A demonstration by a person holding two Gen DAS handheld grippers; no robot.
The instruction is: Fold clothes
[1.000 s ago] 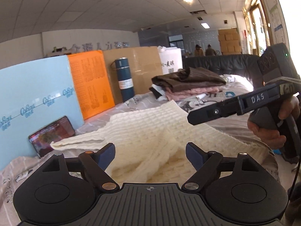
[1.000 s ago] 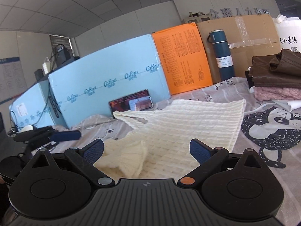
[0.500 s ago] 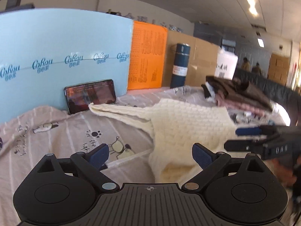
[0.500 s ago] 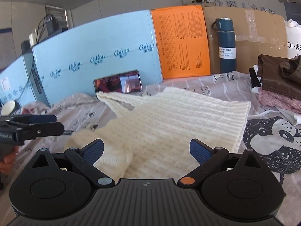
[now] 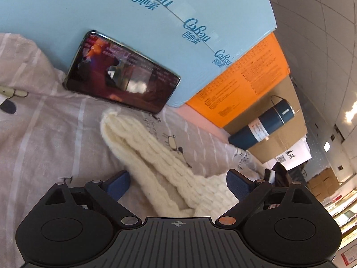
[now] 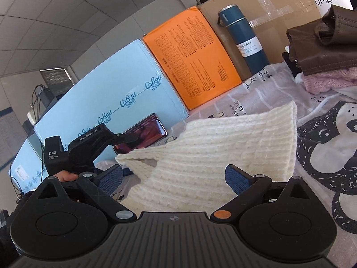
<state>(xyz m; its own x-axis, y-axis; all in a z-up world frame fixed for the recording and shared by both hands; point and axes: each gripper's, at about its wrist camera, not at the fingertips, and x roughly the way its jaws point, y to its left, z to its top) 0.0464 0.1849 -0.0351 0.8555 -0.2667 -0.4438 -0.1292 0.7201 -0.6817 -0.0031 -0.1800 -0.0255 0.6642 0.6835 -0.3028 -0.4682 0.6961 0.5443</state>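
Note:
A cream knitted sweater [image 6: 223, 143] lies flat on a patterned bedsheet [image 6: 263, 89]. Its sleeve [image 5: 156, 154] stretches toward a phone in the left wrist view. My left gripper [image 5: 178, 183] is open, its blue pads on either side of the sleeve near the shoulder, not closed on it. My right gripper [image 6: 174, 178] is open low over the sweater's near edge, the knit lying between its pads. The left gripper's black body [image 6: 75, 154] shows at the left of the right wrist view.
A phone [image 5: 120, 73] leans against a light blue foam board [image 5: 156, 22]. An orange board [image 6: 191, 55], a cardboard box [image 6: 279, 11] and a blue bottle [image 6: 245, 38] stand behind. A stack of folded brown and pink clothes [image 6: 323, 44] sits at the right.
My left gripper has swung left and dropped down over the sleeve, tilting as it went. My right gripper has moved lower and closer over the sweater body.

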